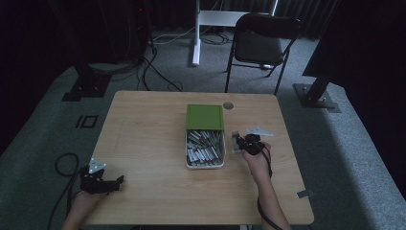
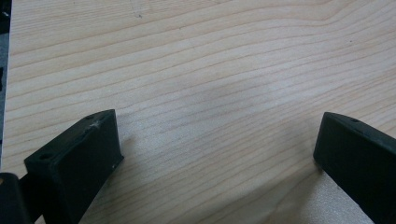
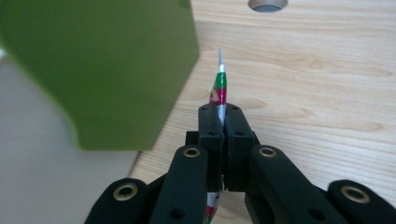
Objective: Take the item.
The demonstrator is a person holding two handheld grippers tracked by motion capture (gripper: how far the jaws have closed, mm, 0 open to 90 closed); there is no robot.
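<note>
A white box (image 1: 205, 164) full of small silver sachets sits mid-table, and its green lid (image 1: 204, 117) leans at the far end. Just right of the box, my right gripper (image 1: 242, 143) is shut on one sachet (image 1: 235, 142). In the right gripper view the jaws (image 3: 223, 122) pinch that thin silver, green and red sachet (image 3: 219, 88) edge-on, with the green lid (image 3: 93, 70) close on the left. My left gripper (image 1: 118, 181) rests at the table's near left corner. Its jaws (image 2: 217, 135) are spread wide over bare wood, holding nothing.
A round cable hole (image 1: 228, 105) lies in the tabletop behind the lid, also seen as the hole (image 3: 267, 4) ahead of my right jaws. A black folding chair (image 1: 261, 40) and a white desk leg (image 1: 196, 33) stand beyond the table. A cable (image 1: 64, 167) loops on the floor at left.
</note>
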